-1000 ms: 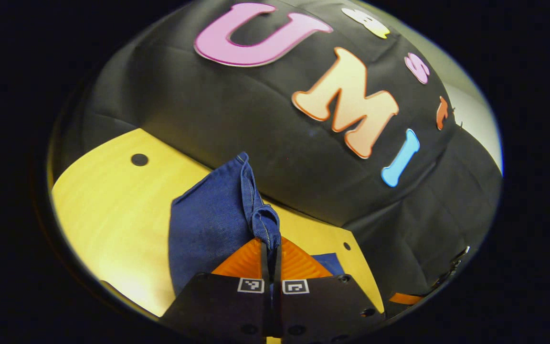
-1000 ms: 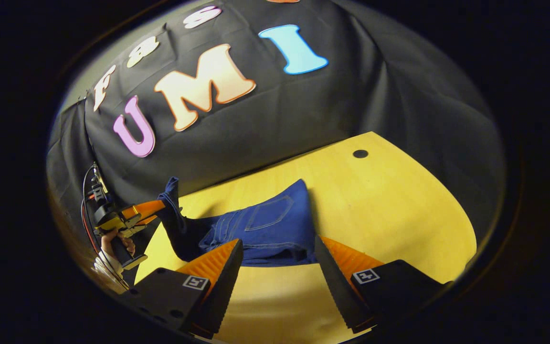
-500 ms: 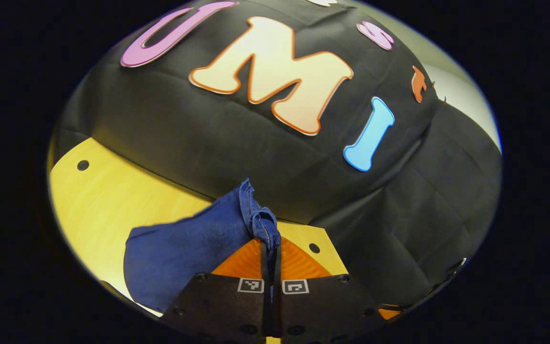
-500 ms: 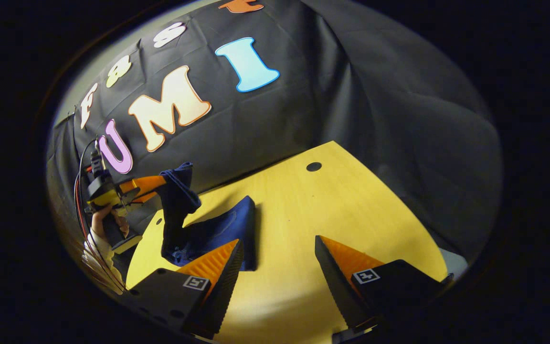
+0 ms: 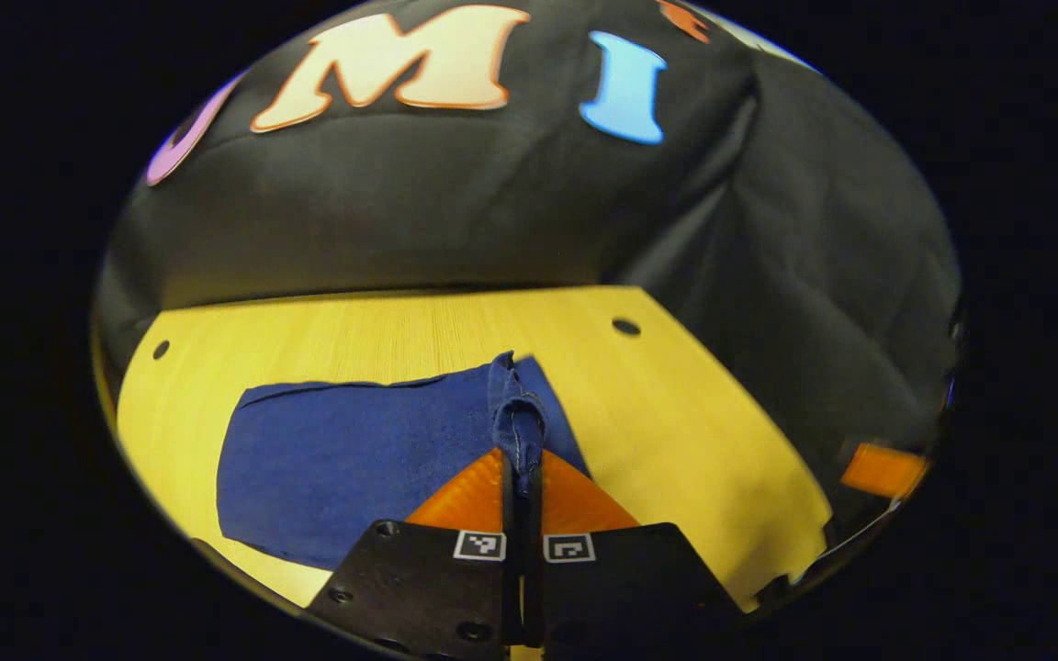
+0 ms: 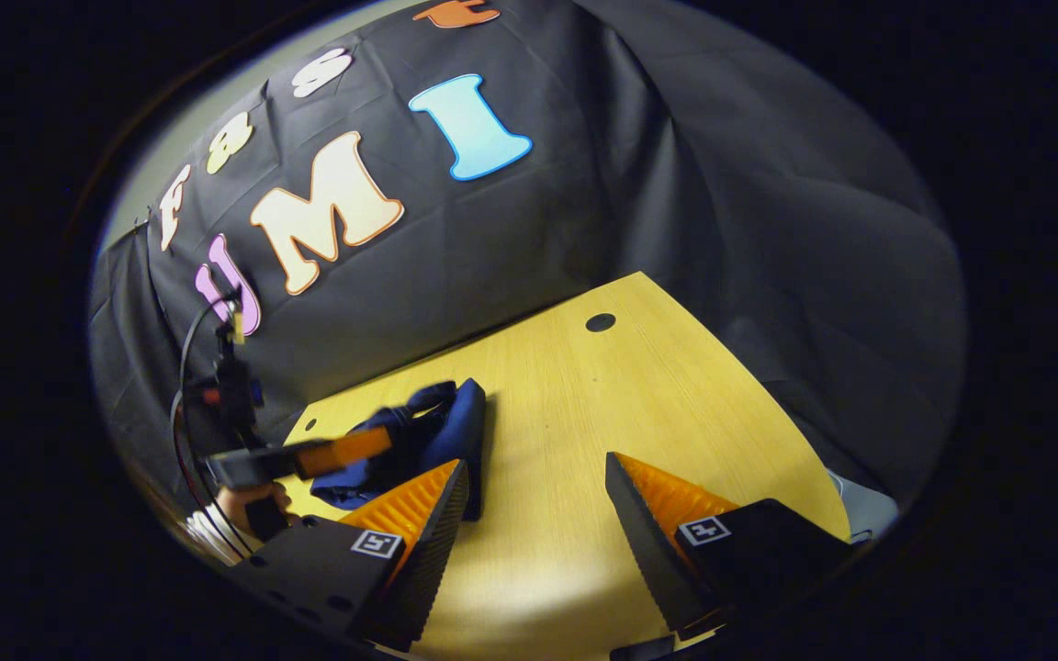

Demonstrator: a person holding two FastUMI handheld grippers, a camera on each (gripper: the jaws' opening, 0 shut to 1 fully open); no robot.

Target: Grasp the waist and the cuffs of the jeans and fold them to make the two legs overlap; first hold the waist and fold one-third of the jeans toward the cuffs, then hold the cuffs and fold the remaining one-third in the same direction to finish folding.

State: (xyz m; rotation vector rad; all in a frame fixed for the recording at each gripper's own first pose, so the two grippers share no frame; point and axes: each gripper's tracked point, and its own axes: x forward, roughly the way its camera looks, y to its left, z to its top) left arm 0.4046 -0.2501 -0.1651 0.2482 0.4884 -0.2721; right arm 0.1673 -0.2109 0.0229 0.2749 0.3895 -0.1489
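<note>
The blue jeans [image 5: 354,459] lie folded in a flat block on the yellow wooden table [image 5: 676,413]. My left gripper [image 5: 522,477] is shut on a bunched cuff edge [image 5: 515,418] of the jeans, held low over the folded block. In the right gripper view the jeans [image 6: 442,436] form a dark blue heap at the table's left, with the left gripper [image 6: 373,443] reaching in over them, gripped by a hand [image 6: 249,500]. My right gripper [image 6: 536,482] stands open above bare table, to the right of the jeans, with nothing between its fingers.
The booth's black cloth wall [image 5: 455,220] rises right behind the table's far edge. Round holes [image 5: 625,326] mark the tabletop near its corners. Cables [image 6: 189,367] hang behind the left gripper. Bare wood [image 6: 602,404] stretches to the right of the jeans.
My left gripper has swung over and down with the cuff, laying the raised part of the jeans onto the folded block. My right gripper drew off the jeans, then held still and open.
</note>
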